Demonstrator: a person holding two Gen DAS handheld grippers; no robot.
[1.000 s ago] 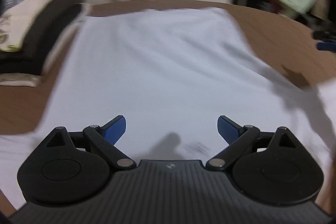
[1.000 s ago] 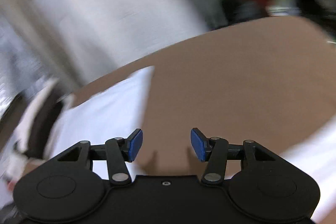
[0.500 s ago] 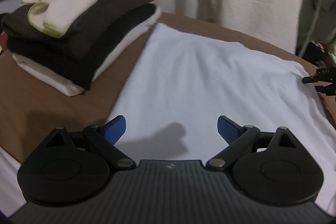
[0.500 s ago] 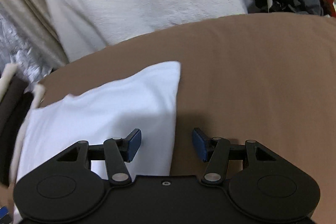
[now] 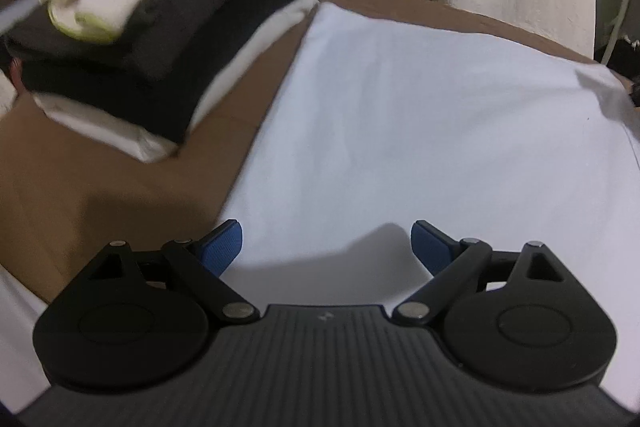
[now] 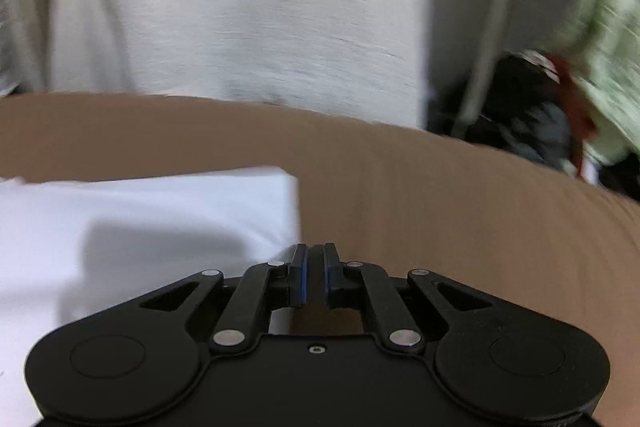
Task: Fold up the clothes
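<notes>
Two grippers at the white garment (image 5: 420,131) beside the folded stack (image 5: 168,39): our left gripper (image 5: 326,247) wide, empty; right gripper (image 6: 315,273) nearly closed at its corner, grasp uncertain, so we confirm it first.

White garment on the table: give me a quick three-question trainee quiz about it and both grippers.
1. True or false: the left gripper is shut.
2. In the left wrist view, where does the folded stack lie relative to the white garment? A) to its left B) to its right C) on top of it
3. Fill in: the right gripper is ___.
Key: 1 false; 2 A; 3 shut.
</notes>
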